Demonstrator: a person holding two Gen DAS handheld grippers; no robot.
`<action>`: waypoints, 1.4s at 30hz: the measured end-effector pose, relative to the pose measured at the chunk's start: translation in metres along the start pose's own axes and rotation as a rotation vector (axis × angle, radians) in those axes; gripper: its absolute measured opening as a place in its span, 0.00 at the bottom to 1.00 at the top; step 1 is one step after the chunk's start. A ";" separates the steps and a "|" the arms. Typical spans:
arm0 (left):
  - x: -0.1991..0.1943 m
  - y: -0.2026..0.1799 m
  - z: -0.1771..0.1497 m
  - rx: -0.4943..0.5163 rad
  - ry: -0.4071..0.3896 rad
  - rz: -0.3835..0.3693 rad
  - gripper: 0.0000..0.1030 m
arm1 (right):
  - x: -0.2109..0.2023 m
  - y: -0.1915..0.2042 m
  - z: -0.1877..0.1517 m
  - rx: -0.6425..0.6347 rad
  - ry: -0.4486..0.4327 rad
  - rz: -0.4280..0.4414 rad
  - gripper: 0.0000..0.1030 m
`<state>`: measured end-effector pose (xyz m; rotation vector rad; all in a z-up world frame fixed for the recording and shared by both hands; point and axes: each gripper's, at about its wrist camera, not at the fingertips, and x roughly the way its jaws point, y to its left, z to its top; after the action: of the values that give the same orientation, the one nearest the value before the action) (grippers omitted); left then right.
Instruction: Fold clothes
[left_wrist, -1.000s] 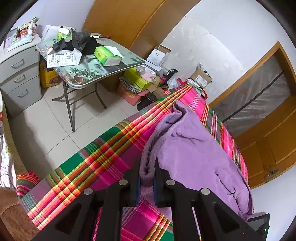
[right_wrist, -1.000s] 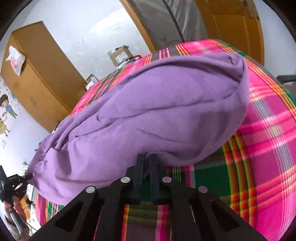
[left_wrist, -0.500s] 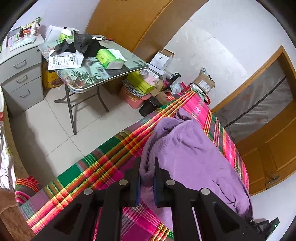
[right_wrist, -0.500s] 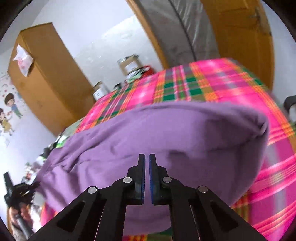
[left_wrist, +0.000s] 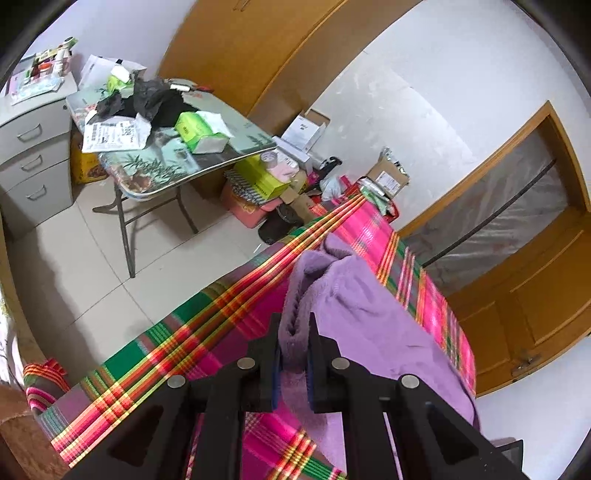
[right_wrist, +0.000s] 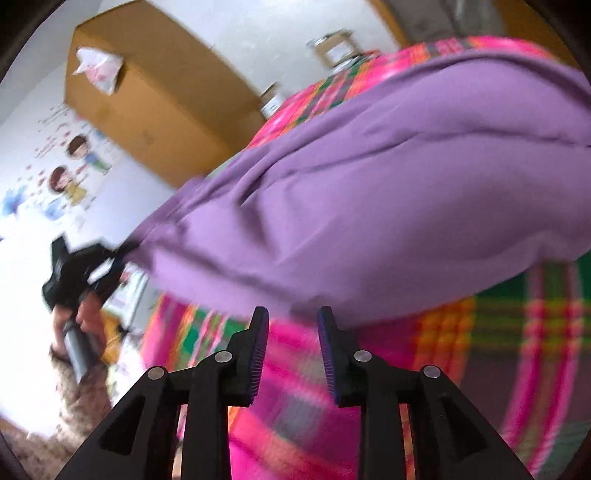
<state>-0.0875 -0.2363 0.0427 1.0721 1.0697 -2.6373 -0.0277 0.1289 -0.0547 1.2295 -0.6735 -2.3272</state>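
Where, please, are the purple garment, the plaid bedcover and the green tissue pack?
purple garment (left_wrist: 369, 325), left wrist view, upper fold
plaid bedcover (left_wrist: 177, 343), left wrist view, bare striped edge
green tissue pack (left_wrist: 195, 134), left wrist view, top face

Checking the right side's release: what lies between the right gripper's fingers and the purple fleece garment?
Only bare pink plaid bedspread separates the open right gripper from the purple fleece garment, in the right wrist view.
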 end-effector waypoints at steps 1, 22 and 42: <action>-0.002 -0.003 0.001 0.006 -0.006 -0.009 0.10 | 0.005 0.003 -0.003 0.000 0.017 0.031 0.29; -0.027 -0.003 0.016 -0.026 -0.058 -0.063 0.10 | 0.021 -0.057 0.013 0.472 -0.205 0.299 0.52; -0.007 0.056 -0.022 -0.130 0.059 0.008 0.10 | -0.056 -0.073 0.033 0.324 -0.379 0.047 0.03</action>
<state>-0.0508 -0.2650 0.0041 1.1310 1.2264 -2.5047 -0.0364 0.2257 -0.0463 0.8819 -1.2329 -2.5029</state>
